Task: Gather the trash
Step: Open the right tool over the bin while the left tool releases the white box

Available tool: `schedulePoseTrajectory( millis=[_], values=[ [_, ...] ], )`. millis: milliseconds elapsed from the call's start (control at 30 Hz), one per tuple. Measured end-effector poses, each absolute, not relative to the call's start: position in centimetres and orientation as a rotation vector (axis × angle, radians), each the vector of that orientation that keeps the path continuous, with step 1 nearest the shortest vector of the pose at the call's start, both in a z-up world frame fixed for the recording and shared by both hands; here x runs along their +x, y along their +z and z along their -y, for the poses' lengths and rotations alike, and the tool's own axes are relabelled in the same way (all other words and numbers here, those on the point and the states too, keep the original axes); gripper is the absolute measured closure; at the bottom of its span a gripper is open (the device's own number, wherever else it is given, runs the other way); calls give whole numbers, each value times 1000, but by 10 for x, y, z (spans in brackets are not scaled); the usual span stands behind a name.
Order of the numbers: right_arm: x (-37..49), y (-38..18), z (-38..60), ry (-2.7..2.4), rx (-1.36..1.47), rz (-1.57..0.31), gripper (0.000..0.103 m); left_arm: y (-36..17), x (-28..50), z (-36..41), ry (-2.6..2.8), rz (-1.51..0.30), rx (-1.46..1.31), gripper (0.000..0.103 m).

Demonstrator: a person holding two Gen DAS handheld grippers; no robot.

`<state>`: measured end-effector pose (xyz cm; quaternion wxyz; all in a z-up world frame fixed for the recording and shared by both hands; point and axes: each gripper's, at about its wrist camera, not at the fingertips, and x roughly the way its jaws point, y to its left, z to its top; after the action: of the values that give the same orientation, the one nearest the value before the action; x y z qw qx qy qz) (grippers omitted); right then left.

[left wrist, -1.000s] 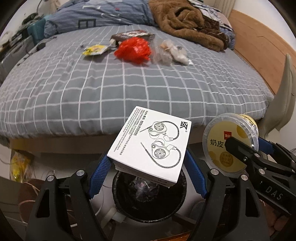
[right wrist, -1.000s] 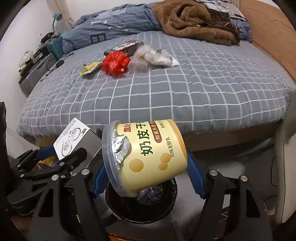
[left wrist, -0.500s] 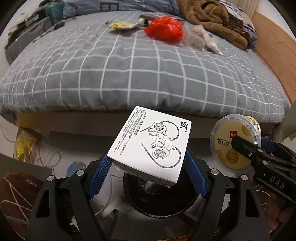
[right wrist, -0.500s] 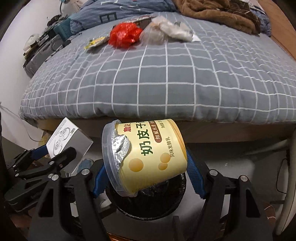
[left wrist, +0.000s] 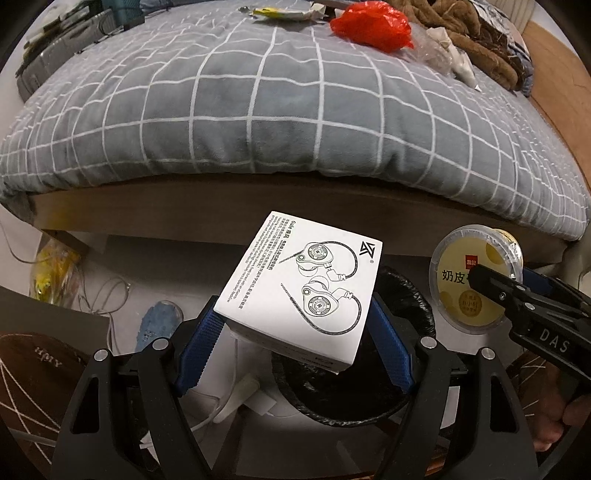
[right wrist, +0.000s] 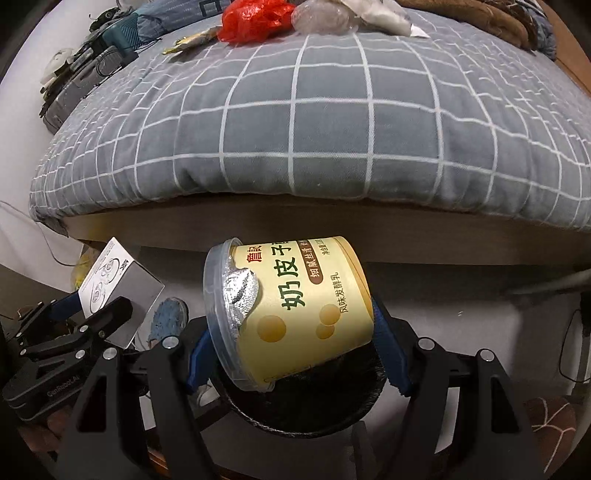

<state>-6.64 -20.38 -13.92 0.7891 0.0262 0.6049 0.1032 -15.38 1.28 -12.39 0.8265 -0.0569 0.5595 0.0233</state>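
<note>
My left gripper (left wrist: pixel 295 347) is shut on a white earphone box (left wrist: pixel 301 288), held above the black-lined trash bin (left wrist: pixel 402 402) on the floor. My right gripper (right wrist: pixel 295 343) is shut on a yellow yogurt tub (right wrist: pixel 295 310) lying on its side, with torn foil under its clear lid, over the same bin (right wrist: pixel 295 410). In the left wrist view the tub (left wrist: pixel 469 284) hangs to the right of the box. In the right wrist view the box (right wrist: pixel 118 288) hangs at the left. More trash lies far up on the bed: a red plastic bag (left wrist: pixel 373 24), a yellow wrapper (left wrist: pixel 273 13), a clear bag (right wrist: pixel 321 16).
A grey checked bed (left wrist: pixel 295 110) with a wooden frame fills the upper half. A brown garment (left wrist: pixel 476 48) lies at its far right. On the floor are a blue slipper (left wrist: pixel 159 325), cables and a yellow bag (left wrist: pixel 51 273). Cases stand left of the bed (right wrist: pixel 81 85).
Both grippers have sunk toward the bin with their loads still gripped. The bed now rises higher in both views and the bin looks larger.
</note>
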Motion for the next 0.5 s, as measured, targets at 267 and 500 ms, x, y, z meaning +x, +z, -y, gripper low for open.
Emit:
schedulePoseTrajectory(
  millis=[267, 500],
  values=[
    [-62, -144, 200, 220, 33, -1325, 22, -129, -149, -11, 19, -1196, -89, 27],
    [-67, -131, 223, 146, 46, -1280, 8, -128, -147, 0, -16, -1192, -83, 27]
  ],
)
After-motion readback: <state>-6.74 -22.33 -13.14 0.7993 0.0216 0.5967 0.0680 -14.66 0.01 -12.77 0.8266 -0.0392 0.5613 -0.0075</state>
